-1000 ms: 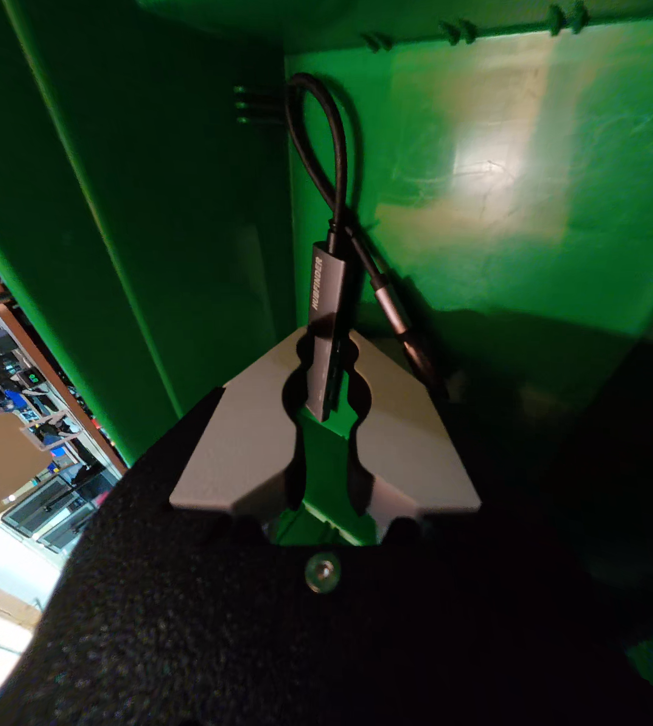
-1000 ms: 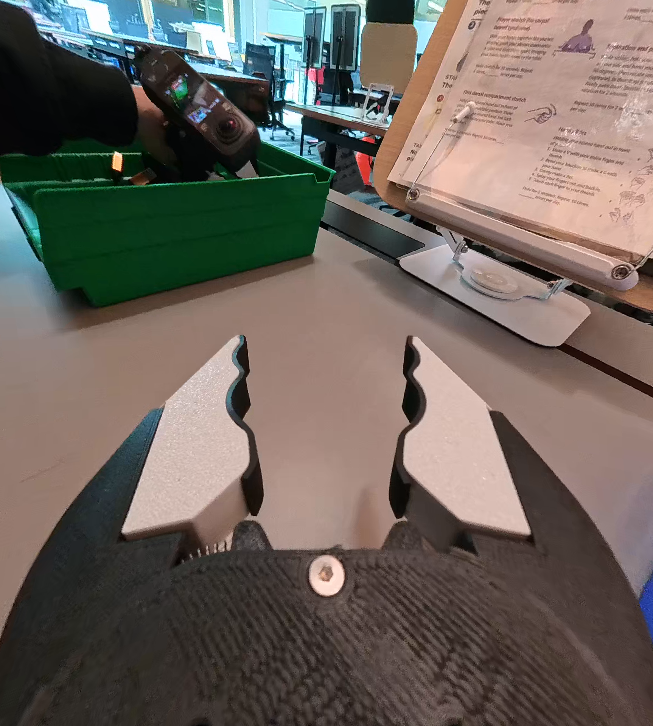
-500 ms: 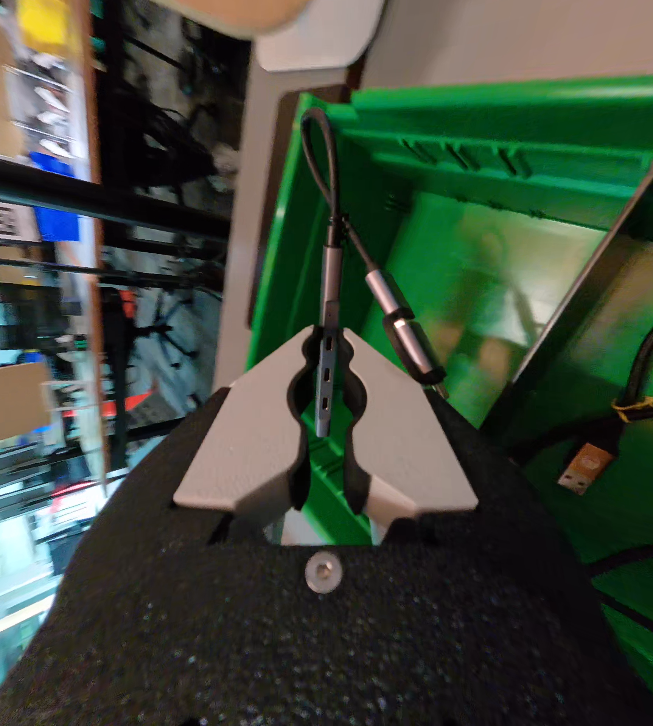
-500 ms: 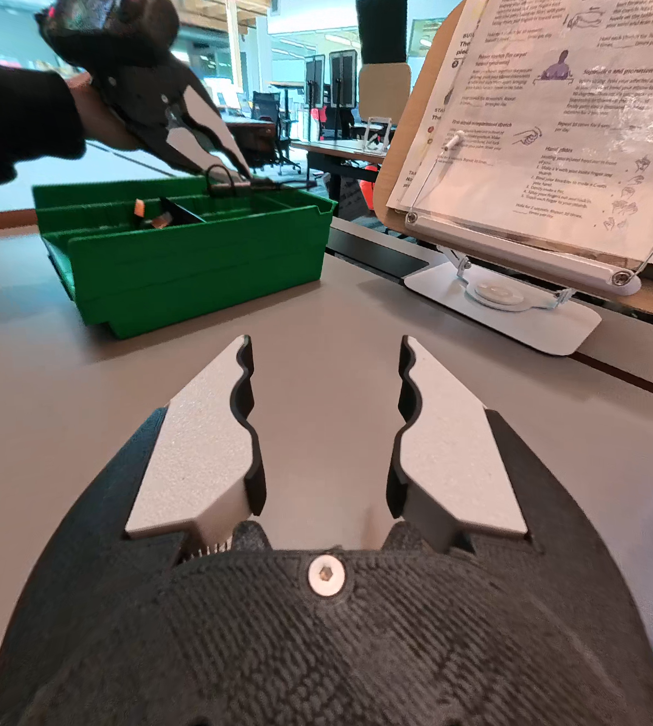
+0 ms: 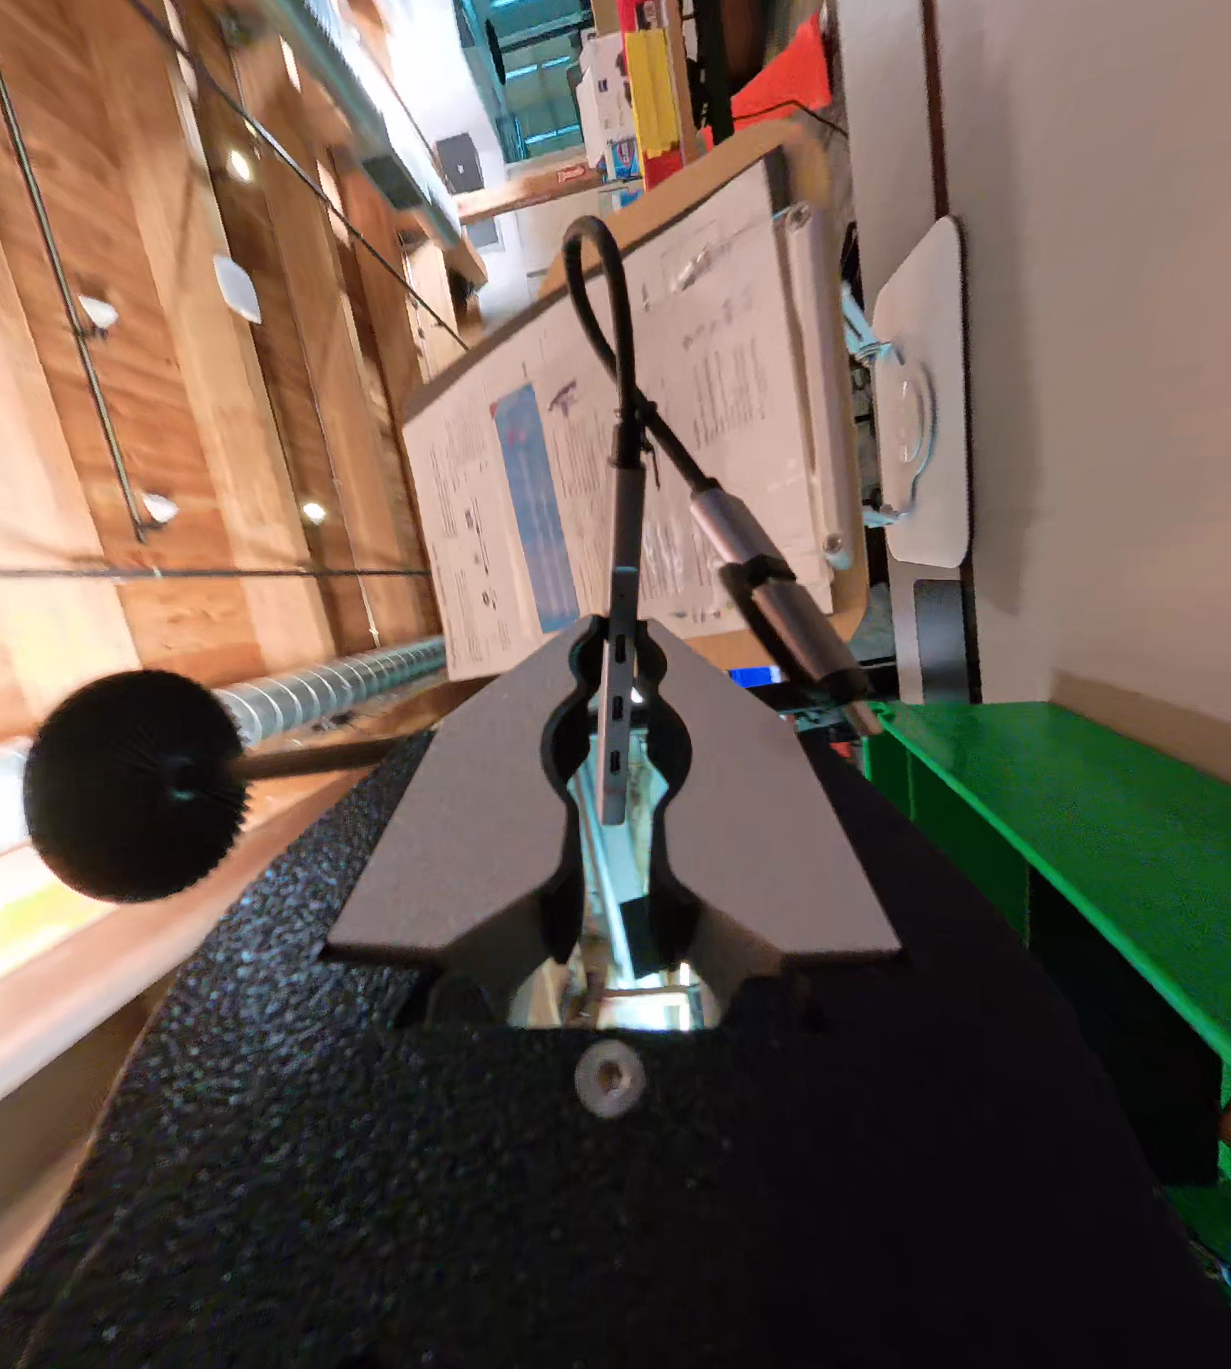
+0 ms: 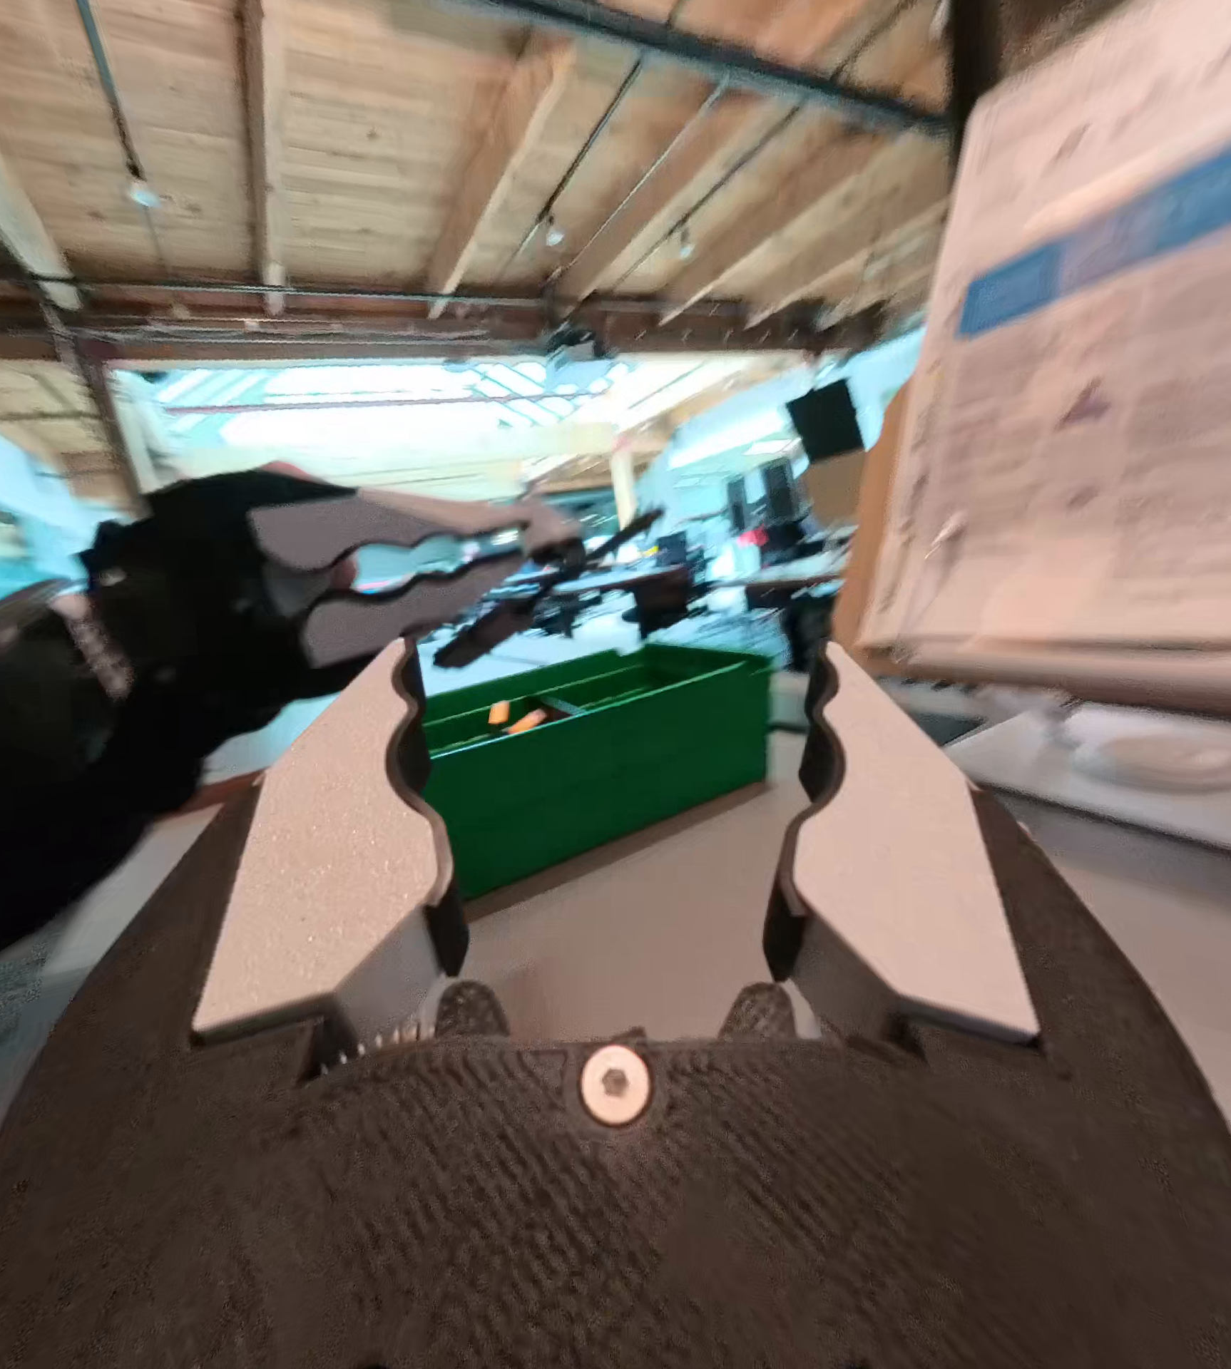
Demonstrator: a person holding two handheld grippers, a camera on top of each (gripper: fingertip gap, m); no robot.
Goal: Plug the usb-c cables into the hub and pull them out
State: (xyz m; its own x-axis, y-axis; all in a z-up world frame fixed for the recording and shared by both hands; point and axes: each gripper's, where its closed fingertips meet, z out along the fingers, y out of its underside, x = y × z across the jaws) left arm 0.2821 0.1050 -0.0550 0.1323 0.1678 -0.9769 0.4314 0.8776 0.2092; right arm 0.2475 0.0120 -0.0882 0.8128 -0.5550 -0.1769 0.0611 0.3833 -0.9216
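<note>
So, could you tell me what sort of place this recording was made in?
Probably an open workshop or lab office: exposed timber ceiling, desks with office chairs behind, and a worktable carrying a green parts bin and a stand of instruction sheets.

The hub [image 5: 618, 652] sits edge-on between the fingers of the left hand-held gripper [image 5: 616, 630], in the air above the bin [image 6: 598, 763], its cable [image 5: 598, 311] looping past its far end back to a plug [image 5: 783, 607] hanging beside it. The bin stands on the table [image 6: 627, 933], beyond the right hand-held gripper [image 6: 616, 667]. A document stand [image 6: 1116, 415] rises right of the bin.
</note>
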